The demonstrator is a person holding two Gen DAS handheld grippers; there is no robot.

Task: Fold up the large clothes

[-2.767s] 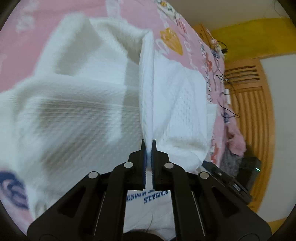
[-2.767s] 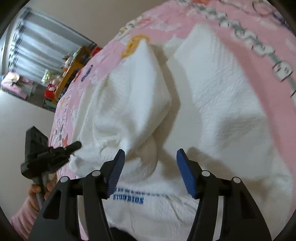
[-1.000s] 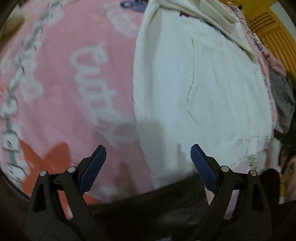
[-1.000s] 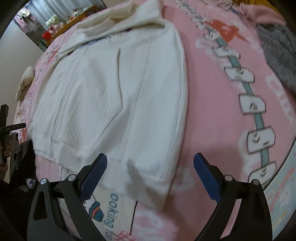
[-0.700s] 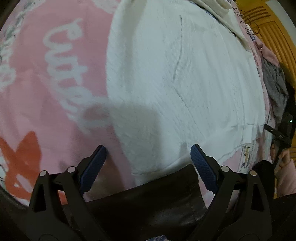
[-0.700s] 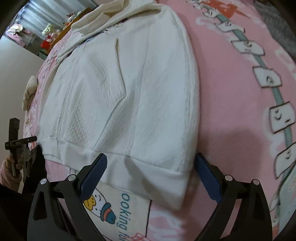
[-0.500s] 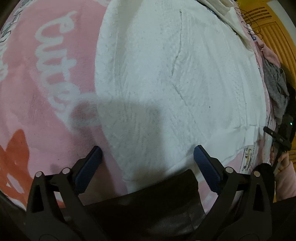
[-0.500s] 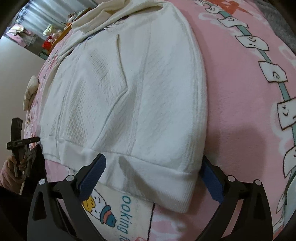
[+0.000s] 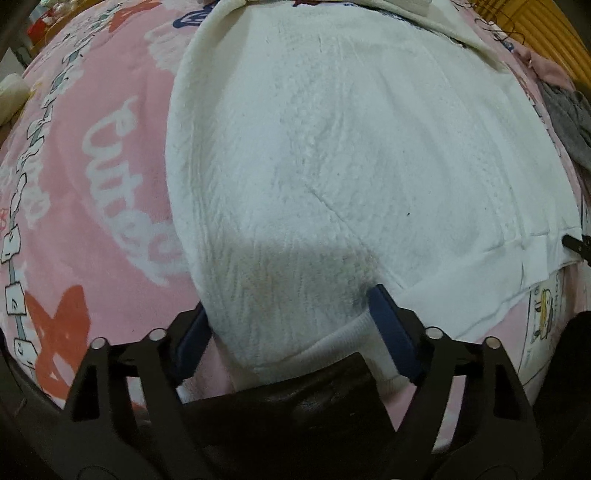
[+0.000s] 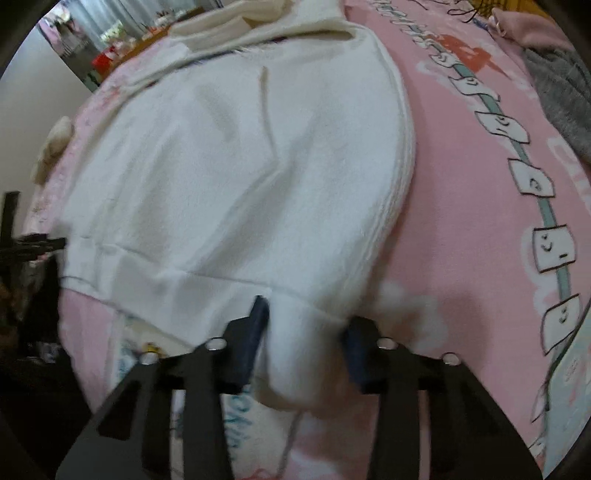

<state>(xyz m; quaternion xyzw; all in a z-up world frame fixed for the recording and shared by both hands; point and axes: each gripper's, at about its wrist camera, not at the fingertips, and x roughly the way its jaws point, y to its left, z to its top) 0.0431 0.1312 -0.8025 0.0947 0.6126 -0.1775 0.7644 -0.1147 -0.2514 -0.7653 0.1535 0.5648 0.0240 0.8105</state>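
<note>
A white knitted sweater (image 9: 351, 155) lies folded flat on a pink printed blanket (image 9: 92, 206); its ribbed hem faces me. My left gripper (image 9: 291, 332) points down over the near left hem corner. Its jaws are closing, still wide apart, and the cloth bulges up between the blue pads (image 9: 391, 328). In the right wrist view the same sweater (image 10: 240, 166) runs away from me. My right gripper (image 10: 306, 339) sits on the near right hem corner with its jaws closing. A raised fold of hem is squeezed between its pads (image 10: 256, 332). This view is blurred.
A grey garment (image 9: 565, 114) (image 10: 565, 85) lies on the blanket to the right of the sweater. Cream cloth (image 10: 236, 26) is piled past the sweater's far end. A person's dark clothing (image 9: 295, 413) fills the bottom edge. A yellow slatted board (image 9: 543, 26) stands at the far right.
Both grippers came down from above the blanket onto the sweater's near hem corners. Their wide jaws have narrowed, the right far more, and cloth now bunches between the pads.
</note>
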